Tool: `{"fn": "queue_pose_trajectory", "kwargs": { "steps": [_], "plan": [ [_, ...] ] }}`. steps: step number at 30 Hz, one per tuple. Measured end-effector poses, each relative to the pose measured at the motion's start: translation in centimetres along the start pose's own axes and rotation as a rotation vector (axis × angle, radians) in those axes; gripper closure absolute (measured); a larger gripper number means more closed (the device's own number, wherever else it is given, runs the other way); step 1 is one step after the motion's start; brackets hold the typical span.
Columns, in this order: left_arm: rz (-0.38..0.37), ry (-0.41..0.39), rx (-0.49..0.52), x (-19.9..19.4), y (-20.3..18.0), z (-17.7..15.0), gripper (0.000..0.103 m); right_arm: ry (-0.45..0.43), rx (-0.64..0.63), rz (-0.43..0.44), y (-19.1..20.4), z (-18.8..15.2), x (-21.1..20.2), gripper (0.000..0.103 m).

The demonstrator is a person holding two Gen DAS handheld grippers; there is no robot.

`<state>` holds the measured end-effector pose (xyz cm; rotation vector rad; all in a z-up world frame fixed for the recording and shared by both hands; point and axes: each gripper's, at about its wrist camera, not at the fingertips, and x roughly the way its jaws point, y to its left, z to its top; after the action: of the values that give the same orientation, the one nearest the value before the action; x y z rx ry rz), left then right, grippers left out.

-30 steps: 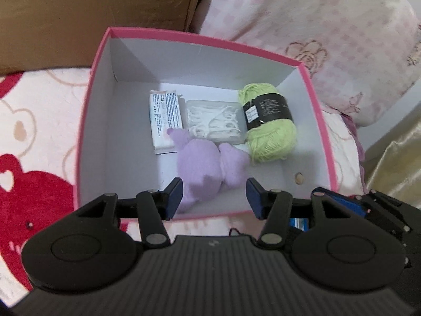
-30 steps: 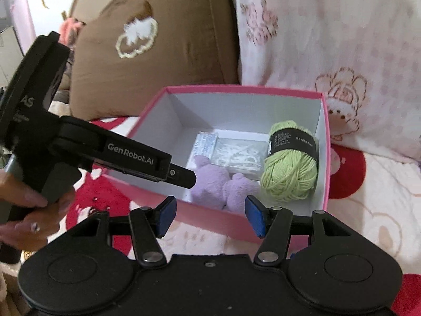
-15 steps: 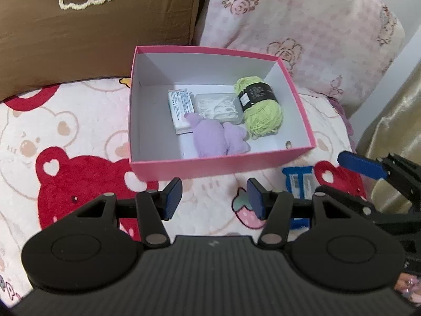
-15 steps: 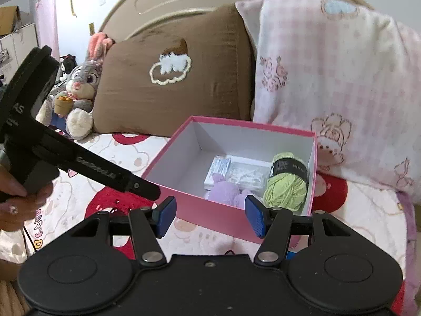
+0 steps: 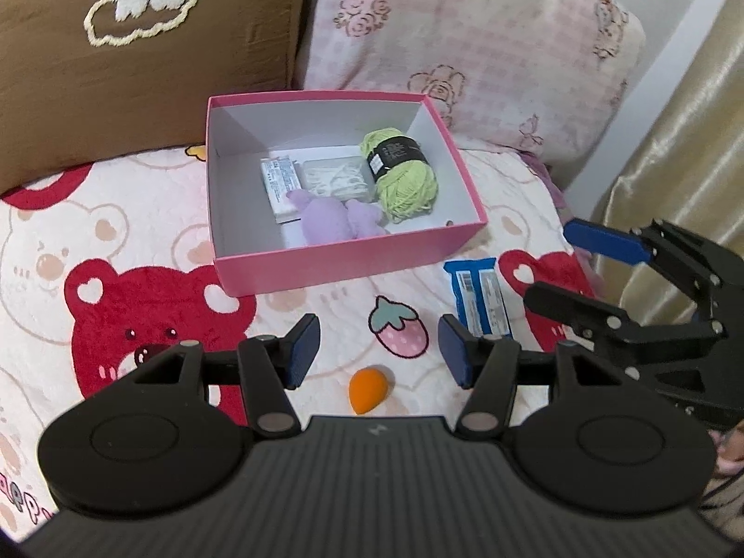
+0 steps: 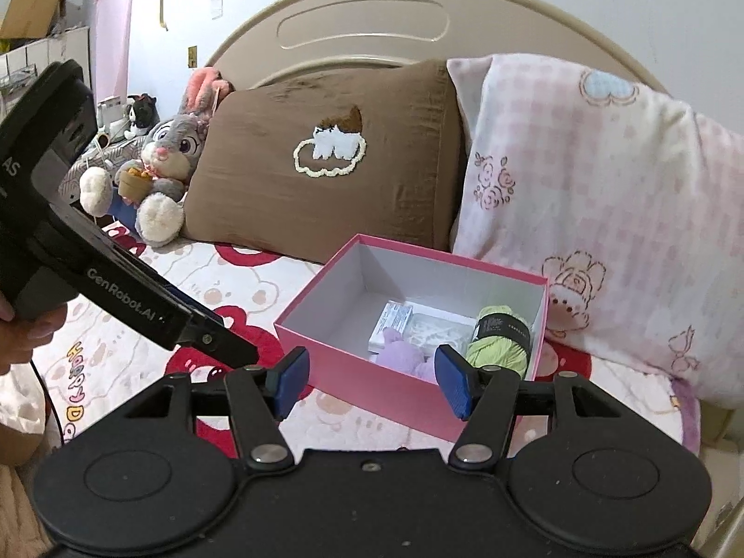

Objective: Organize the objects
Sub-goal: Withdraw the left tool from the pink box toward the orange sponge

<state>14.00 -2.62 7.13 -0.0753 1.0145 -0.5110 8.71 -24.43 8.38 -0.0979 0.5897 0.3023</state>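
Pink box (image 5: 335,265) with green yarn (image 5: 403,176), purple plush (image 5: 330,221); both tools opening, empty.

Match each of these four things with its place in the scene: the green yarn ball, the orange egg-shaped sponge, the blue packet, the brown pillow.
Things:
1. green yarn ball
2. orange egg-shaped sponge
3. blue packet
4. brown pillow

Places:
A. on the blanket right of the pink box's near corner
B. propped up behind the box
C. inside the box, by its right wall
D. on the blanket nearest the left gripper

Pairs: 1-C, 2-D, 3-A, 4-B
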Motion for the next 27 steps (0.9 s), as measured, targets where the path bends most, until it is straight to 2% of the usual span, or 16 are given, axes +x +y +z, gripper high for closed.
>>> {"fn": "queue_pose_trajectory", "kwargs": {
  "steps": [8, 13, 19, 27],
  "plan": [
    [-0.017, 0.046, 0.042, -0.3, -0.5, -1.6, 0.046, 0.063, -0.091, 0.000, 1.4, -1.2, -0.2, 0.036],
    [-0.034, 0.077, 0.049, 0.5, -0.5, -3.5, 0.046, 0.092, -0.109, 0.039, 2.1, -3.1, -0.6, 0.028],
    [-0.040, 0.116, 0.048, 1.5, 0.1, -5.1, 0.045, 0.165, -0.106, 0.070, 3.2, -5.5, -0.1, 0.027],
    [-0.060, 0.141, 0.049, 2.4, 0.7, -6.7, 0.044, 0.219, -0.086, 0.107, 3.9, -7.6, 0.4, 0.023]
  ]
}}
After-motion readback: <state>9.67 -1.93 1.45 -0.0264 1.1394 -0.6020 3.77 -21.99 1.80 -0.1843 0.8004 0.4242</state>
